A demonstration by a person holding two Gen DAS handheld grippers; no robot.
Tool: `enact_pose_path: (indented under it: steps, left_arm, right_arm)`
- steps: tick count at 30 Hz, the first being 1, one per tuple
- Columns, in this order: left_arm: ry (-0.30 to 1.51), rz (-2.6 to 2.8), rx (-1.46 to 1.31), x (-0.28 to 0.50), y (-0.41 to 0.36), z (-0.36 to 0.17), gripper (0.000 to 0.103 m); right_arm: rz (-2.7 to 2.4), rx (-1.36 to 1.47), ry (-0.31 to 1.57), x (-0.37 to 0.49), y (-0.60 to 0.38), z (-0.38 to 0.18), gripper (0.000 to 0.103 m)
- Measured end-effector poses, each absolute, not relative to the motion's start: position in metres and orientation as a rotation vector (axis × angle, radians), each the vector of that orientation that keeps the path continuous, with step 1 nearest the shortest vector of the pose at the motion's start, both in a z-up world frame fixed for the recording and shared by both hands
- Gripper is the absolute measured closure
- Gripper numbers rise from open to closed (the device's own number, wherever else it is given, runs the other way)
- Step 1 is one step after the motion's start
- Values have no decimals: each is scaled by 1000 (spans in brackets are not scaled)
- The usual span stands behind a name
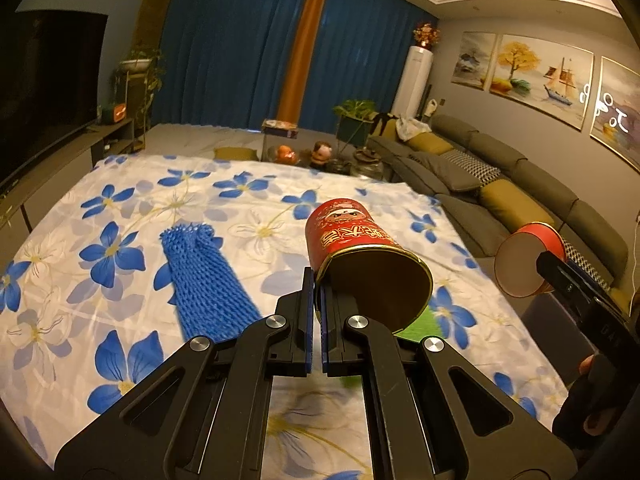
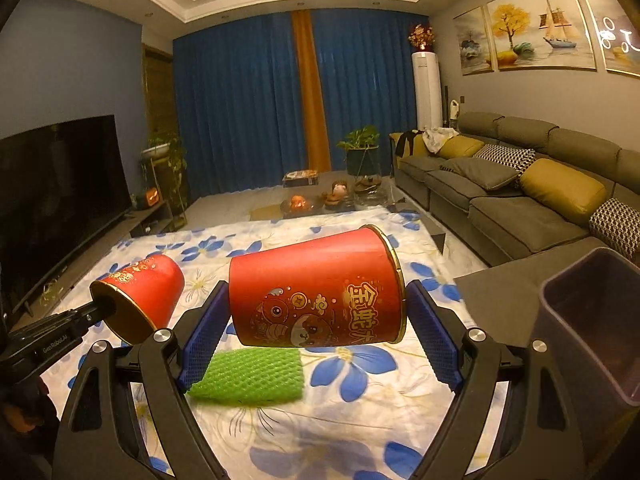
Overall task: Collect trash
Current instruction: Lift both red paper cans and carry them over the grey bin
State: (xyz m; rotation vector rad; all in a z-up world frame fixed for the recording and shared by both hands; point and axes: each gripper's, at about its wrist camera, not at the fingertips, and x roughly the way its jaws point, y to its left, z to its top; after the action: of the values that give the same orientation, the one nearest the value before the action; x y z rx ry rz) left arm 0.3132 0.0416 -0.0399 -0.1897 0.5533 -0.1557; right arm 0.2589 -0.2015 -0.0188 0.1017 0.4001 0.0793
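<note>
My left gripper (image 1: 318,282) is shut on the rim of a red can (image 1: 360,248), pinching the wall at its open, gold-lined mouth and holding it above the flowered sheet. From the right wrist view the same can (image 2: 140,300) hangs at the left. My right gripper (image 2: 316,292) is shut on a second red can (image 2: 316,292), which lies sideways between the blue pads (image 2: 204,328). That can (image 1: 524,264) also shows at the right edge of the left wrist view. A blue foam net (image 1: 208,280) and a green foam net (image 2: 248,376) lie on the sheet.
A dark bin (image 2: 592,320) stands open at the right, beside the flowered sheet (image 2: 360,408). A grey sofa (image 2: 520,208) runs along the right wall, and a television (image 2: 60,200) stands at the left. A low table with small objects (image 2: 320,200) is beyond the sheet.
</note>
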Motion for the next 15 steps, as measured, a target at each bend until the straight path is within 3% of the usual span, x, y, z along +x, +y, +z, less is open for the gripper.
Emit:
enact_pose_path:
  steps: [15]
  left_arm:
    - [504, -265, -121, 277, -39, -9, 101]
  right_arm:
    - [12, 161, 329, 203, -270, 1, 19]
